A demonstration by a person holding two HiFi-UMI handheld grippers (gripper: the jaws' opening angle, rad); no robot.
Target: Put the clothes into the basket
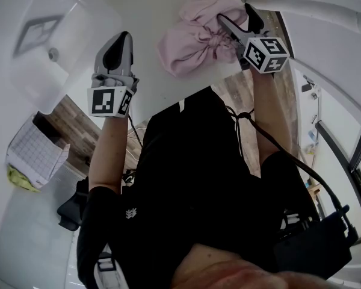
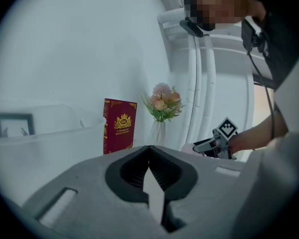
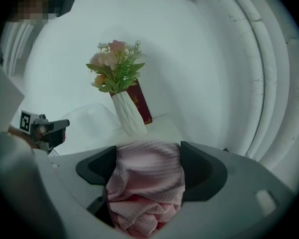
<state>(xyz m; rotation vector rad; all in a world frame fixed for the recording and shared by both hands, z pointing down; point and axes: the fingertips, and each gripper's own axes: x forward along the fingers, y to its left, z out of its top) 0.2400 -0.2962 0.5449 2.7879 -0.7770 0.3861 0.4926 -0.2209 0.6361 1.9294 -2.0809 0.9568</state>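
A crumpled pink cloth [image 1: 192, 41] lies on the white table [image 1: 150, 5]. My right gripper [image 1: 234, 18] sits at the cloth's right side. In the right gripper view its jaws stand wide, and the pink cloth [image 3: 147, 183] fills the gap of the right gripper [image 3: 148, 161] without being pinched. My left gripper [image 1: 121, 38] hovers over the table left of the cloth, and the left gripper [image 2: 149, 147] is shut on nothing. A clear plastic tub [image 1: 42, 71] stands on the table at the far left. A white mesh basket [image 1: 33, 155] stands on the floor below it.
A white vase of flowers [image 3: 124, 108] and a red book [image 3: 142, 103] stand at the back of the table, beyond the cloth. A picture frame [image 2: 14, 125] shows behind the clear tub [image 2: 40, 133]. Something yellow-green [image 1: 21, 178] lies by the mesh basket. Curved white pipes [image 1: 313, 5] run on the right.
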